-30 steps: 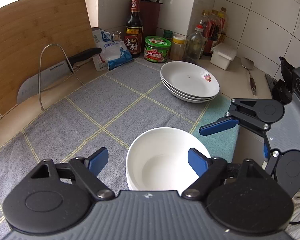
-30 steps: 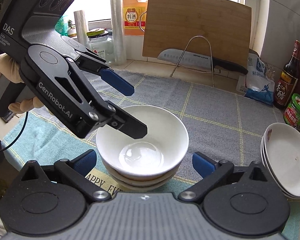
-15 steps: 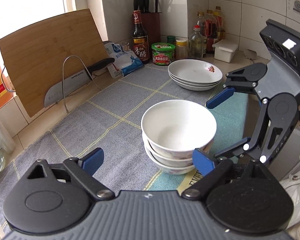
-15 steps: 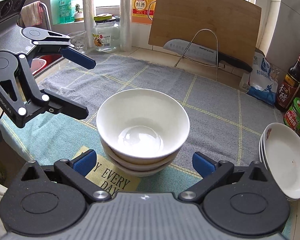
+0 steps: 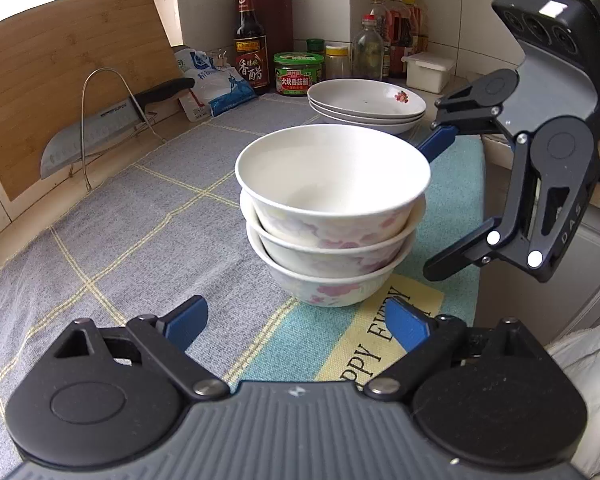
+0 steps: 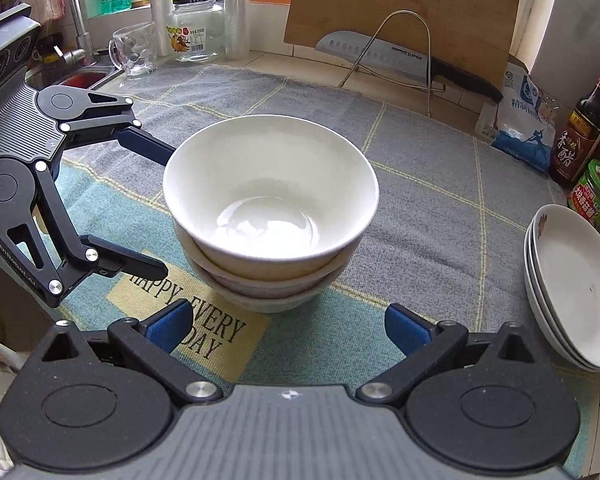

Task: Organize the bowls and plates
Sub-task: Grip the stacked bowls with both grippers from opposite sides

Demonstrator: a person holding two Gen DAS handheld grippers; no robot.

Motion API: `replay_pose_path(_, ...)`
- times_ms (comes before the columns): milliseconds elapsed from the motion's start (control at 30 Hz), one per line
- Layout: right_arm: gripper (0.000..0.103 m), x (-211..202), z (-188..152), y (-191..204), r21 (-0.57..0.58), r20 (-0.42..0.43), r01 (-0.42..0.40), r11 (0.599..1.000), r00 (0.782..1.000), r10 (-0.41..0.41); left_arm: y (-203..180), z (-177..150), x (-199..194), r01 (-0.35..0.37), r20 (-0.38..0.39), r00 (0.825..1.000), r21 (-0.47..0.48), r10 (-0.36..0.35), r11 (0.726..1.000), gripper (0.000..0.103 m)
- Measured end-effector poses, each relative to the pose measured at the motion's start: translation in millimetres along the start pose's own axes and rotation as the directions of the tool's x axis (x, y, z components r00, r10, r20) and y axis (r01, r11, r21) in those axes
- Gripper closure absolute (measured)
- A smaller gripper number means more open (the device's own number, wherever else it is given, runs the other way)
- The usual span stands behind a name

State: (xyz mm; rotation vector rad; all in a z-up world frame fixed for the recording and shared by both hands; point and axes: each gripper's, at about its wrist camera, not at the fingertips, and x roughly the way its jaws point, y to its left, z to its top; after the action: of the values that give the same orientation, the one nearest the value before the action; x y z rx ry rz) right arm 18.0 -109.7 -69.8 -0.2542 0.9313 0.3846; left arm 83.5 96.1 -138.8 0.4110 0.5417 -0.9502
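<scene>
Both grippers [image 5: 296, 322] [image 6: 288, 328] have drawn back from the stacked bowls [image 5: 332, 216].

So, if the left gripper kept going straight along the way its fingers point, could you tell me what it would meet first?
Most likely the stack of bowls, which stands directly ahead of the open left gripper on the cloth. It would probably meet the bottom bowl first, though depth is hard to judge.

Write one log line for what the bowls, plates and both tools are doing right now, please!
bowls: three stacked on cloth | plates: stacked, apart from bowls | left tool: open, empty, facing bowls | right tool: open, empty, facing bowls
</scene>
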Motion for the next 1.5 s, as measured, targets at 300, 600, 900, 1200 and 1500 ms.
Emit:
replay_pose_path(300,0.0,19,10,-15,-0.185,-0.024,-0.091,0.978,0.996,0.088,-8,10,20,-0.005,-0.026,1.0,0.014,0.005,1.0,0.008)
replay_pose_path(600,0.0,30,23,-22,-0.306,-0.071,-0.208,0.929,0.978,0.196,-8,18,29,0.041,-0.079,0.996,0.022,-0.04,0.999,0.011)
replay_pose_path(900,0.001,31,29,-26,-0.35,-0.107,-0.274,0.896,0.962,0.252,2,26,33,0.12,-0.104,0.988,0.038,-0.115,0.992,0.013)
replay_pose_path(1200,0.007,28,30,-22,-0.385,-0.131,-0.278,0.88,0.96,0.246,4,30,36,0.194,-0.101,0.977,0.079,-0.186,0.978,0.015)
replay_pose_path(1500,0.012,27,33,-21,-0.387,-0.147,-0.28,0.878,0.959,0.241,7,32,38,0.233,-0.092,0.97,0.09,-0.225,0.968,0.017)
